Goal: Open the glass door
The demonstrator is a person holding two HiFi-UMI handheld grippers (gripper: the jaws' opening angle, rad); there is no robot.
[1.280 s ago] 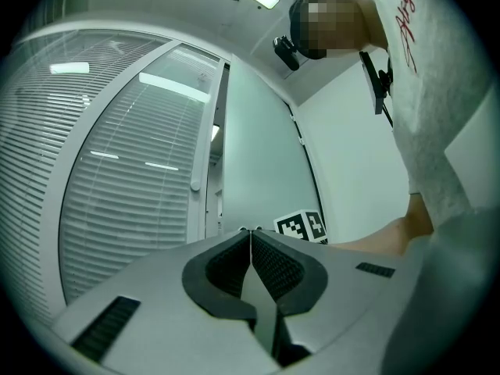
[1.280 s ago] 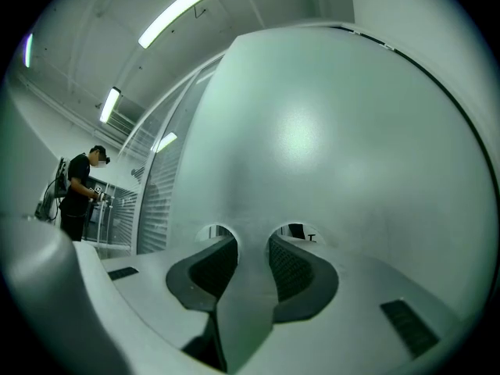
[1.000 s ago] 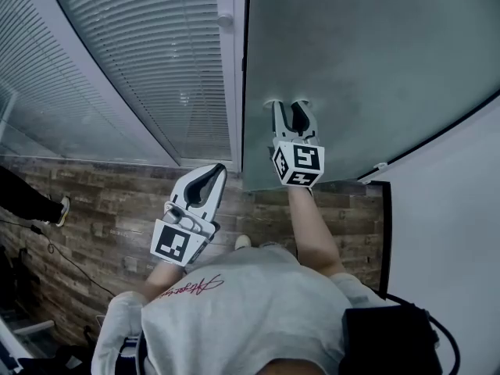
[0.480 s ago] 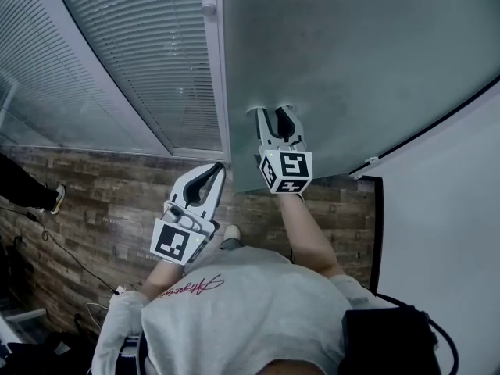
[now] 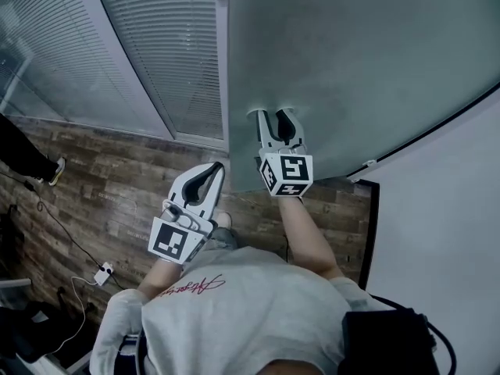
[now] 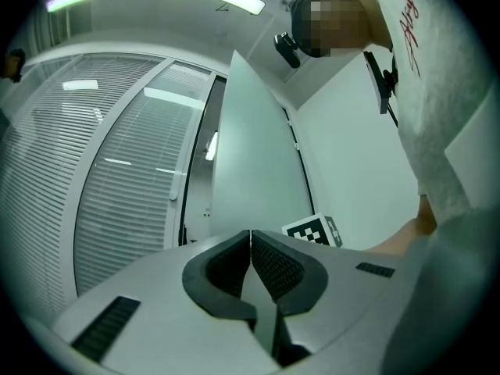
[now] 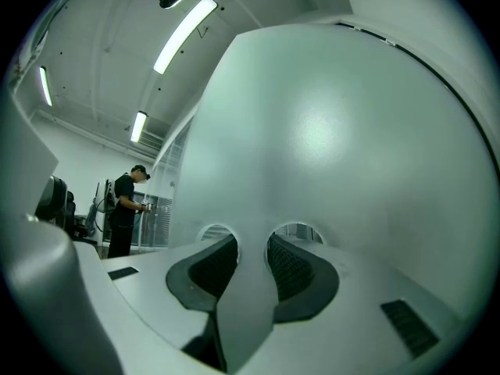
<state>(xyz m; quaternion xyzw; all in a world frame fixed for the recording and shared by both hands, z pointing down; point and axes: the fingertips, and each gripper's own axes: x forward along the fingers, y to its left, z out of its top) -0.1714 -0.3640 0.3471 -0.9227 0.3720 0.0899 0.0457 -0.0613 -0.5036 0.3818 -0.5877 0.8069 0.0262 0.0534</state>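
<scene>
The frosted glass door (image 5: pixel 367 61) fills the upper right of the head view, and its free vertical edge is seen beside the white frame of a glazed wall with blinds (image 5: pixel 148 53). In the left gripper view a dark gap is seen between that edge of the door (image 6: pixel 258 155) and the frame. A wooden floor (image 5: pixel 109 186) is laid below the wall with blinds, and a plain white wall (image 5: pixel 437 233) is met at the door's far side.

The right gripper (image 5: pixel 275 114) is held against the door's face near its free edge. In the right gripper view its jaws are parted, nothing is caught between them, and both tips are set on the frosted pane (image 7: pixel 336 131). The left gripper (image 5: pixel 217 166) is held clear of the glass, off the door's free edge and above the floor. Its jaws are pressed together with nothing between them.

A white power strip (image 5: pixel 102 273) with a cable is seen lying on the floor by the left edge.
</scene>
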